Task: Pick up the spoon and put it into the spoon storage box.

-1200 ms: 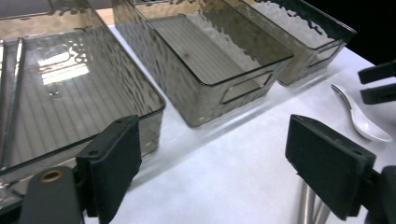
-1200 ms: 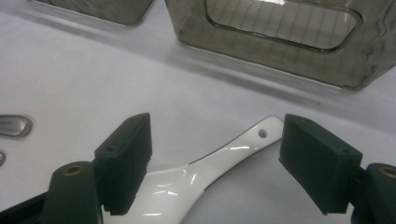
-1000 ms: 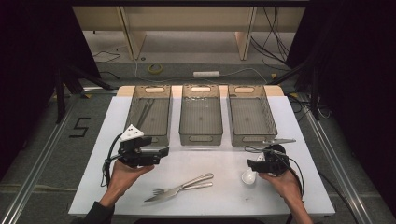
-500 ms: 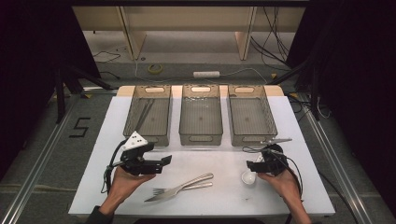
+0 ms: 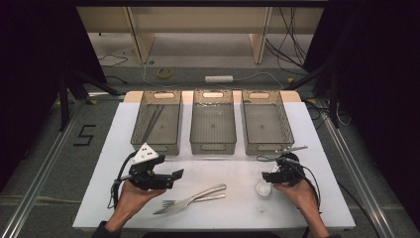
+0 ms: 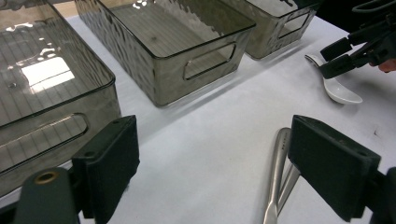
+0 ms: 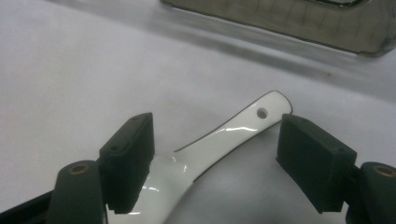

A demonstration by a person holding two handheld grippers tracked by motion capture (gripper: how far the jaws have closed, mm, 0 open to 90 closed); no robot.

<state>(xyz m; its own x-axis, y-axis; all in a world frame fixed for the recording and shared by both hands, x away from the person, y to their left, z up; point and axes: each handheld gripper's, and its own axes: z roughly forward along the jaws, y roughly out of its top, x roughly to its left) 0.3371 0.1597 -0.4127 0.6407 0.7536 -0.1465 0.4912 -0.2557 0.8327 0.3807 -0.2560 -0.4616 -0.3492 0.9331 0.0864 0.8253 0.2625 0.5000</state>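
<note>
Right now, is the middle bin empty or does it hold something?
Empty. The middle bin shows only its bare ribbed floor in the high view, and the left gripper view shows the same.

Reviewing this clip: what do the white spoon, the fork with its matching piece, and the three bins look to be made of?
White spoon: likely glazed ceramic or glossy melamine; opaque, sharp highlights, a hole in the handle.
Fork and the utensil handle lying on it: probably stainless steel; silvery, brushed sheen.
Bins: smoke-tinted translucent plastic, it seems; rippled walls you can see through, moulded handle cut-outs.
</note>
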